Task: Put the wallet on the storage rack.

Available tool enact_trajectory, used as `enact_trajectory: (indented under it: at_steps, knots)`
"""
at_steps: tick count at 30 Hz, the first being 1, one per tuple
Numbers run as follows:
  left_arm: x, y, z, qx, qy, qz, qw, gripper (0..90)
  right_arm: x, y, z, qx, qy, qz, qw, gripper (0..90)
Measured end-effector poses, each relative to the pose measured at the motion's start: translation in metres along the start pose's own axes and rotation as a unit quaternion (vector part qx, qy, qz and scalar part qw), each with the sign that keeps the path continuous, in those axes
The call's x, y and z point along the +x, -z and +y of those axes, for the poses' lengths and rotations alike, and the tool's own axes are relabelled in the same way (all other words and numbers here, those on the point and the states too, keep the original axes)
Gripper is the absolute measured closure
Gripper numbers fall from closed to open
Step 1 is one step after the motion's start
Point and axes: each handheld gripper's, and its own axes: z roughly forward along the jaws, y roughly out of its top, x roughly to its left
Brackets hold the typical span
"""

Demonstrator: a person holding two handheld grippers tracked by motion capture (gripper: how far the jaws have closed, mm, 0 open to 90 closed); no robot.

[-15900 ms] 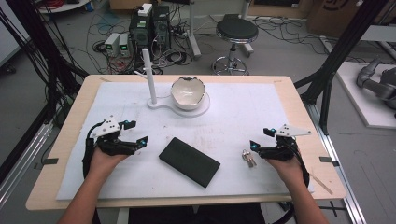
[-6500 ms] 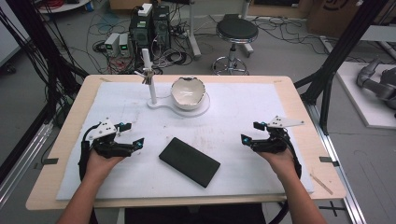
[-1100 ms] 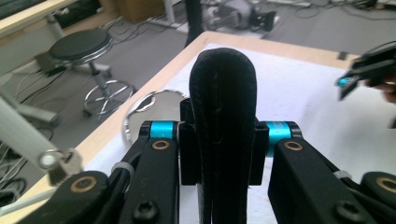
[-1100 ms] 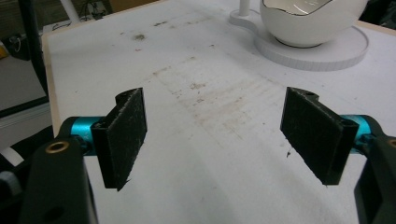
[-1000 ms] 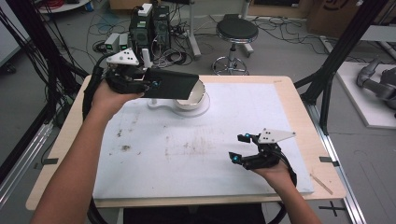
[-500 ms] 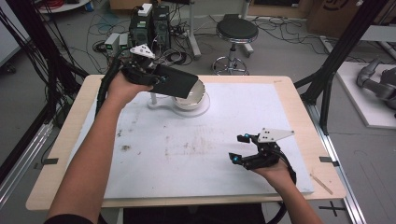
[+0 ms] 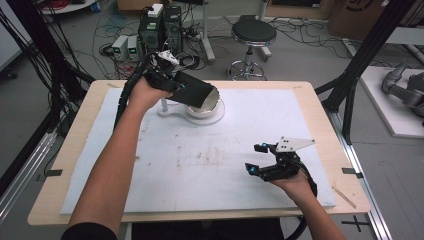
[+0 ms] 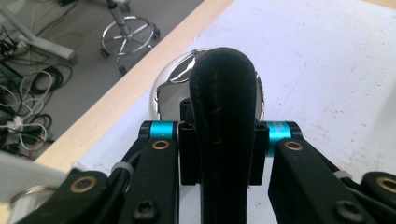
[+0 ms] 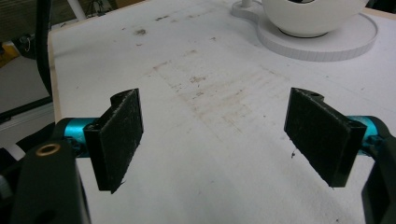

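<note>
A flat black case (image 7: 196,92) hangs tilted over the white bowl (image 7: 214,101), with its far end at the bowl's rim. My left gripper (image 7: 174,82) is shut on the case's near end. In the left gripper view the case (image 8: 223,126) stands edge-on between the jaws, with the bowl's shiny inside (image 8: 170,86) just beyond it. The bowl sits on a white round base (image 7: 195,114) with a short upright post (image 7: 162,103). My right gripper (image 7: 255,159) rests at the mat's front right, open, with nothing between its pads (image 9: 120,135). The bowl (image 9: 310,16) lies far ahead of it.
The white mat (image 7: 200,160) covers most of the wooden table (image 7: 320,100). A thin wooden stick (image 7: 345,196) lies by the front right edge. Black frame posts (image 7: 360,65) rise at both sides. A stool (image 7: 252,37) and computer boxes (image 7: 160,25) stand behind the table.
My left hand has carried the black case to the right and a little down, tilting it onto the bowl's rim. The right gripper has stayed where it was.
</note>
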Motion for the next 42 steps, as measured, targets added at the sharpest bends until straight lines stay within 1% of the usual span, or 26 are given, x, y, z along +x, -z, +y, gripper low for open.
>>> enact_trajectory:
  at_steps: [5, 6, 8, 9, 10, 11, 12, 13, 14, 17, 19, 21, 22, 24, 29, 30, 31, 32, 33, 34, 35, 36, 38, 40, 41, 42]
  knots:
    - [-0.003, -0.01, 0.008, 0.022, -0.005, -0.001, 0.9998, 73.1, -0.001, 0.0, -0.001, 0.002, -0.002, 0.001, 1.0, 20.0]
    - [-0.005, -0.017, 0.011, 0.032, -0.011, 0.0, 0.9994, 73.1, -0.001, -0.001, -0.001, 0.001, -0.003, 0.002, 1.0, 20.1]
    - [-0.006, -0.02, 0.012, 0.035, -0.012, 0.002, 0.9993, 72.9, -0.002, -0.001, -0.001, 0.003, -0.005, 0.002, 1.0, 20.1]
    - [-0.007, -0.028, 0.011, 0.037, -0.011, 0.005, 0.9993, 72.6, -0.003, -0.002, -0.002, 0.003, -0.004, 0.002, 1.0, 20.0]
    - [-0.007, -0.028, 0.011, 0.037, -0.011, 0.005, 0.9993, 71.9, -0.003, -0.002, -0.002, 0.003, -0.003, 0.002, 1.0, 20.0]
    - [-0.006, -0.032, 0.009, 0.02, 0.0, 0.009, 0.9998, 71.7, -0.002, -0.002, -0.002, 0.004, -0.005, 0.004, 1.0, 20.1]
    - [-0.005, -0.033, 0.008, 0.015, 0.006, 0.015, 0.9997, 70.7, -0.002, -0.001, -0.002, 0.003, -0.003, 0.003, 1.0, 20.1]
    - [-0.004, -0.033, 0.008, 0.013, 0.011, 0.026, 0.9995, 67.7, -0.002, -0.001, -0.002, 0.002, -0.005, 0.004, 1.0, 20.0]
    - [-0.003, -0.032, 0.007, 0.008, 0.017, 0.028, 0.9994, 62.9, -0.002, -0.001, -0.002, 0.002, -0.004, 0.003, 1.0, 20.0]
    - [-0.001, -0.028, 0.007, -0.003, 0.016, 0.031, 0.9994, 56.6, -0.004, 0.0, -0.002, -0.001, -0.002, 0.002, 1.0, 20.0]
    - [0.0, -0.018, 0.009, -0.03, 0.02, 0.043, 0.9984, 51.7, -0.004, 0.0, -0.002, 0.002, -0.008, 0.005, 1.0, 20.1]
    - [0.0, -0.011, 0.011, -0.043, 0.017, 0.055, 0.9974, 51.6, -0.005, -0.001, -0.003, 0.001, -0.013, 0.006, 0.9999, 20.1]
    - [0.0, -0.011, 0.011, -0.043, 0.017, 0.055, 0.9974, 51.6, -0.005, -0.001, -0.003, 0.001, -0.013, 0.006, 0.9999, 20.1]
    - [0.001, -0.004, 0.014, -0.055, 0.018, 0.07, 0.9959, 51.7, -0.004, -0.002, -0.002, 0.001, -0.013, 0.007, 0.9999, 20.0]
    - [0.001, -0.001, 0.016, -0.056, 0.011, 0.09, 0.9943, 52.9, -0.002, -0.002, -0.002, 0.002, -0.01, 0.006, 0.9999, 20.0]
    - [0.001, -0.002, 0.016, -0.062, 0.003, 0.096, 0.9934, 57.8, -0.001, -0.003, -0.002, 0.003, -0.01, 0.006, 0.9999, 20.0]
    - [0.001, -0.002, 0.016, -0.062, 0.003, 0.096, 0.9934, 60.6, -0.001, -0.003, -0.001, 0.003, -0.011, 0.005, 0.9999, 20.1]
    - [0.0, -0.001, 0.016, -0.065, -0.006, 0.101, 0.9928, 64.9, -0.001, -0.003, -0.002, 0.003, -0.009, 0.003, 0.9999, 20.1]
    - [-0.003, -0.001, 0.017, -0.075, -0.022, 0.106, 0.9913, 67.5, -0.002, -0.003, -0.002, 0.005, -0.011, 0.003, 0.9999, 20.1]
    - [-0.003, -0.001, 0.017, -0.075, -0.022, 0.106, 0.9913, 68.4, -0.002, -0.003, -0.002, 0.005, -0.01, 0.002, 0.9999, 20.1]
    - [-0.005, -0.002, 0.018, -0.075, -0.033, 0.114, 0.9901, 69.1, -0.003, -0.003, -0.002, 0.004, -0.011, 0.001, 0.9999, 20.0]
    - [-0.005, -0.002, 0.018, -0.075, -0.033, 0.114, 0.9901, 69.5, -0.003, -0.004, -0.002, 0.004, -0.013, 0.001, 0.9999, 20.1]
    - [-0.005, -0.003, 0.019, -0.075, -0.038, 0.126, 0.9884, 69.2, -0.004, -0.004, -0.002, 0.006, -0.013, 0.001, 0.9999, 20.1]
    - [-0.003, -0.005, 0.018, -0.077, -0.035, 0.14, 0.9866, 67.8, -0.005, -0.005, -0.002, 0.007, -0.012, 0.001, 0.9999, 20.1]
    - [-0.003, -0.005, 0.018, -0.077, -0.035, 0.14, 0.9866, 66.8, -0.005, -0.005, -0.002, 0.007, -0.012, 0.001, 0.9999, 20.1]
    - [-0.001, -0.005, 0.017, -0.083, -0.034, 0.149, 0.9848, 62.7, -0.005, -0.006, -0.003, 0.009, -0.013, 0.003, 0.9999, 20.1]
